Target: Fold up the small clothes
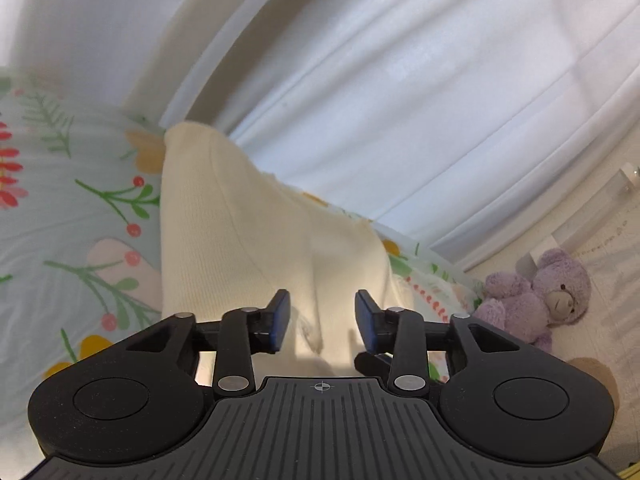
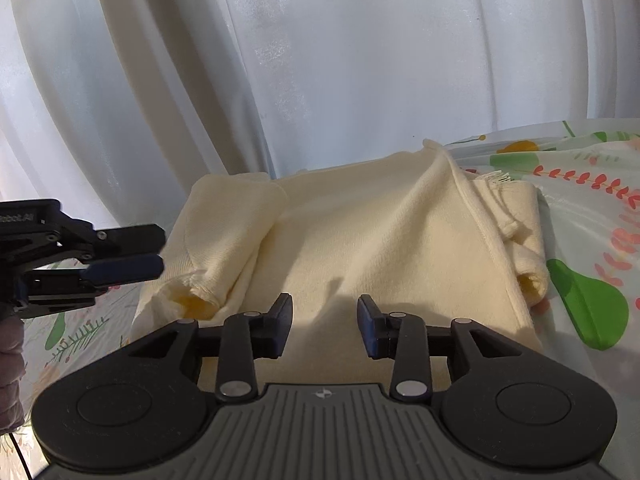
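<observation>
Right claw (image 2: 324, 326) is spread wide with nothing in it, low over the cream sweater (image 2: 360, 240). Left claw (image 1: 322, 324) is gaping and empty too, at the sweater's left edge. Sweater lies on the floral bedsheet (image 2: 592, 208), white curtain (image 2: 320, 60) behind it.

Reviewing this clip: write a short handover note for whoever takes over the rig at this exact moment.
Left tool: open, empty, over the near left edge of the top.
Right tool: open, empty, over its near middle.
The top lies on the floral sheet, curtain behind.
Done: both sleeves appear folded in over the body.
Left: probably fold the body over and tidy it.
</observation>
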`<control>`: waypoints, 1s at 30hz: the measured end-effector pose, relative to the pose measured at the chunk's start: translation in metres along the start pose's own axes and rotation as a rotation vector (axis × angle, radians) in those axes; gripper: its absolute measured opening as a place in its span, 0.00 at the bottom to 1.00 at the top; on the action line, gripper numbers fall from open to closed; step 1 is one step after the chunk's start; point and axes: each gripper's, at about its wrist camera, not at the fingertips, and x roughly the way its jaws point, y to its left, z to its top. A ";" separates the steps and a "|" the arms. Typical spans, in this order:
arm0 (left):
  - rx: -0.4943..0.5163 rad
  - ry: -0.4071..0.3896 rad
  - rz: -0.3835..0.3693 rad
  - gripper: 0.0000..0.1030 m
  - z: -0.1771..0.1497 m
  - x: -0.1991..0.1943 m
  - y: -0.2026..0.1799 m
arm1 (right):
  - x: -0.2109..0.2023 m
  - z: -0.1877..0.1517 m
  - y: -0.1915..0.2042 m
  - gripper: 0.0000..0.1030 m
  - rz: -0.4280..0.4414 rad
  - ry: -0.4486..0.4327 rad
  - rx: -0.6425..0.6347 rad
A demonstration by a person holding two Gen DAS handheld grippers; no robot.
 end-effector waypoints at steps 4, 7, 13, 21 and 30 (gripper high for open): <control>-0.024 -0.023 0.136 0.42 0.006 -0.002 0.018 | 0.007 0.006 -0.006 0.34 0.056 0.026 0.068; -0.048 0.037 0.137 0.41 -0.002 0.010 0.031 | 0.013 0.013 -0.003 0.34 0.099 0.028 0.085; 0.059 0.032 0.158 0.42 -0.012 0.012 0.022 | 0.036 0.032 0.009 0.38 0.234 0.086 0.061; -0.104 -0.031 0.195 0.41 -0.001 -0.011 0.054 | 0.083 0.048 0.004 0.38 0.356 0.216 0.191; -0.214 0.016 0.168 0.41 -0.007 0.001 0.077 | 0.111 0.056 -0.004 0.38 0.458 0.293 0.326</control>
